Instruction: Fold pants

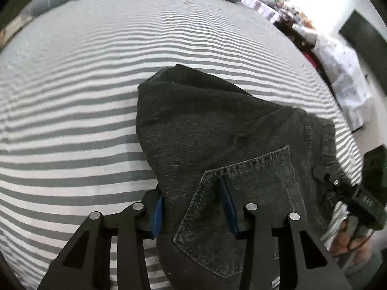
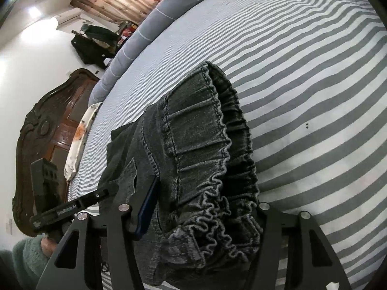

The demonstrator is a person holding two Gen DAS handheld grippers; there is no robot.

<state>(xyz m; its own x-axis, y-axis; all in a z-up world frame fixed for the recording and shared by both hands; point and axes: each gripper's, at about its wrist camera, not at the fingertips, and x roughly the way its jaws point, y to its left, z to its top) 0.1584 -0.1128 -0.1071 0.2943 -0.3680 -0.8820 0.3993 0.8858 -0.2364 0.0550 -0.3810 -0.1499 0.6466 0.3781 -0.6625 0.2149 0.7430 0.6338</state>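
A: Left gripper (image 1: 193,205), jaws?
B: Blue pads either side of a fold of dark pants (image 1: 217,145), near the back pocket (image 1: 241,205); pressing or not, cannot tell.
A: Right gripper (image 2: 200,217)?
B: Straddling the gathered waistband (image 2: 205,145); grip unclear. Beyond, striped bedsheet (image 2: 314,72) beneath, frame centre.

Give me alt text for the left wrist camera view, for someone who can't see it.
Folded dark grey denim pants, back pocket facing up, lie on a grey-and-white striped bedsheet. The left gripper has the fabric edge between its blue-padded jaws. The right gripper enters at the pants' right edge.
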